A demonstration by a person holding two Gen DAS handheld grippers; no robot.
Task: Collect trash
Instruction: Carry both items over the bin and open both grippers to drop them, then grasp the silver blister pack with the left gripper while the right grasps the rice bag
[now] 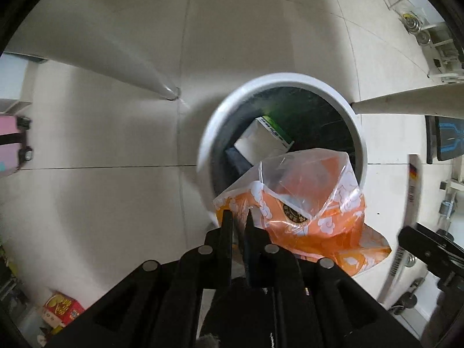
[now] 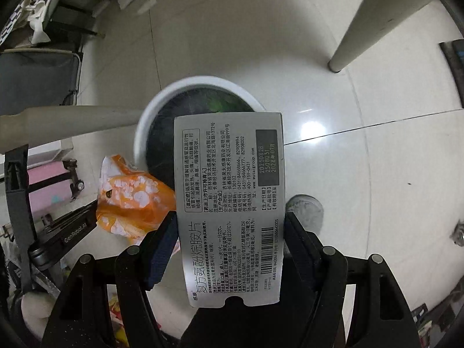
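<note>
A white round bin [image 1: 208, 133] with a dark liner stands on the floor; a white and green box [image 1: 261, 142] lies inside it. My left gripper [image 1: 238, 217] is shut on an orange and clear plastic bag [image 1: 304, 203], held over the bin's near rim. In the right wrist view my right gripper [image 2: 230, 217] is shut on a grey medicine box [image 2: 229, 203] with printed text, held above the same bin [image 2: 145, 127]. The orange bag [image 2: 130, 200] and the left gripper [image 2: 87, 220] show at the left there.
White table legs [image 1: 139, 72] [image 2: 356, 26] stand beside the bin on the pale tiled floor [image 1: 101, 145]. A pink suitcase [image 2: 49, 185] is at the left. A red snack box [image 1: 62, 310] lies at the lower left. A round floor drain [image 2: 304, 208] sits near the right finger.
</note>
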